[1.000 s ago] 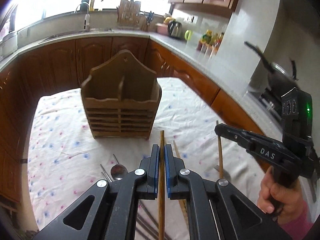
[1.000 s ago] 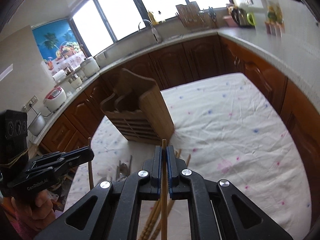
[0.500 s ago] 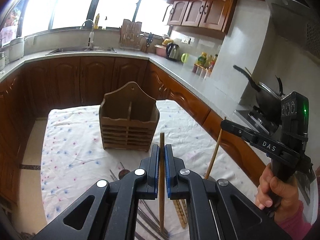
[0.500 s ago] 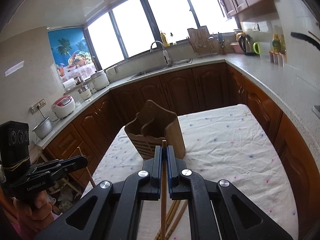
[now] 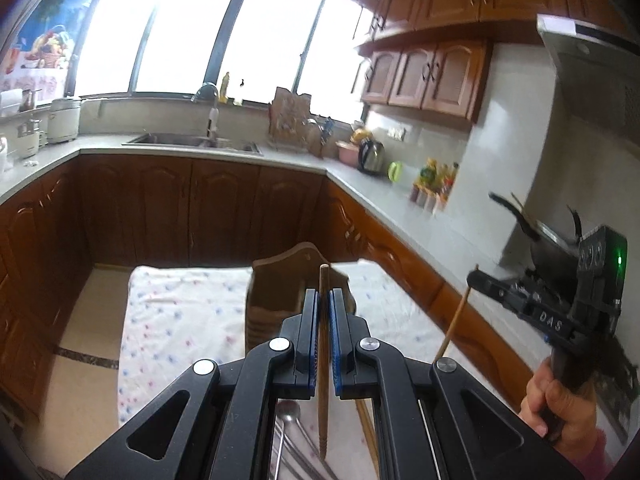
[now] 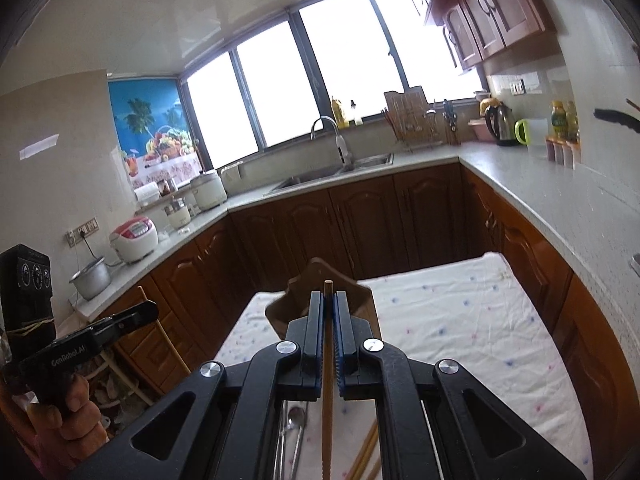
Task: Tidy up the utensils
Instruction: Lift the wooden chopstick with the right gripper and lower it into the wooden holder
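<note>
Risk assessment: each gripper carries one wooden chopstick pinched near mid-length between narrow pads, so a slight slackening or a knock against the wooden utensil holder (image 5: 280, 300) could let the stick pivot or slide out; judged the main hazard. The holder stands at 12 o'clock ahead of both tools, largely masked by their own fingers, so aiming into a compartment will be partly blind and a tip may catch the rim or tall back panel; a hard push could tip or shift the holder on the loose tablecloth (image 6: 460, 320). The two tools sit near each other and could clash on a shared approach.

Pose: left gripper (image 5: 324, 336) raised above the table, closed on its chopstick (image 5: 323, 360), stick near vertical, top end clear above the pads. Right gripper (image 6: 329, 340) likewise raised, clamped on its chopstick (image 6: 328, 420), which in the left view hangs tilted at 3 o'clock. Loose spoons (image 6: 295, 420) and further chopsticks (image 6: 366, 456) lie on the cloth at 6 o'clock, beneath the tools, awaiting sorting.
</note>
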Tool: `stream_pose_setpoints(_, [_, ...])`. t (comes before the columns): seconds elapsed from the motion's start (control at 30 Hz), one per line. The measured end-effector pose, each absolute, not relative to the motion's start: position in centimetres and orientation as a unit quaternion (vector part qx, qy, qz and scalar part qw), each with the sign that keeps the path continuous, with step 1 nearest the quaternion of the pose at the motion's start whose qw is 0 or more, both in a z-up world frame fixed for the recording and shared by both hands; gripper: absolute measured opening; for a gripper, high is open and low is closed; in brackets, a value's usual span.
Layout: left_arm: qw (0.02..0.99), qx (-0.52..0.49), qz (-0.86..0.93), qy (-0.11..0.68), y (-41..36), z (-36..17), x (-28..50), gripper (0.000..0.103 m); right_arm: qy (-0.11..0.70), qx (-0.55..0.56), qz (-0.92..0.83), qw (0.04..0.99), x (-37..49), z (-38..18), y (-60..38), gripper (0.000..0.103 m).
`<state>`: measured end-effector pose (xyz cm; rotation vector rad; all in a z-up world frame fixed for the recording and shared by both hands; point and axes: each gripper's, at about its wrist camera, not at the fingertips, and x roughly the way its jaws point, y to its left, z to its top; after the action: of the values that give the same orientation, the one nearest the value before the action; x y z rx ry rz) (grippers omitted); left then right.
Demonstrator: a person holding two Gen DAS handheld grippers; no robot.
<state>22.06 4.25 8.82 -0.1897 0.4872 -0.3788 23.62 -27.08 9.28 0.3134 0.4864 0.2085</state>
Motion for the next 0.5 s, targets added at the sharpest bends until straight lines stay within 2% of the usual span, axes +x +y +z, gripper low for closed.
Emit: stream_pose_setpoints(0.5, [0.973, -0.113, -0.133, 0.152, 5.0, 10.9, 25.2, 0.003, 0.138, 0.180, 0.083, 0.970, 28.8, 13.1, -27.9, 0.004])
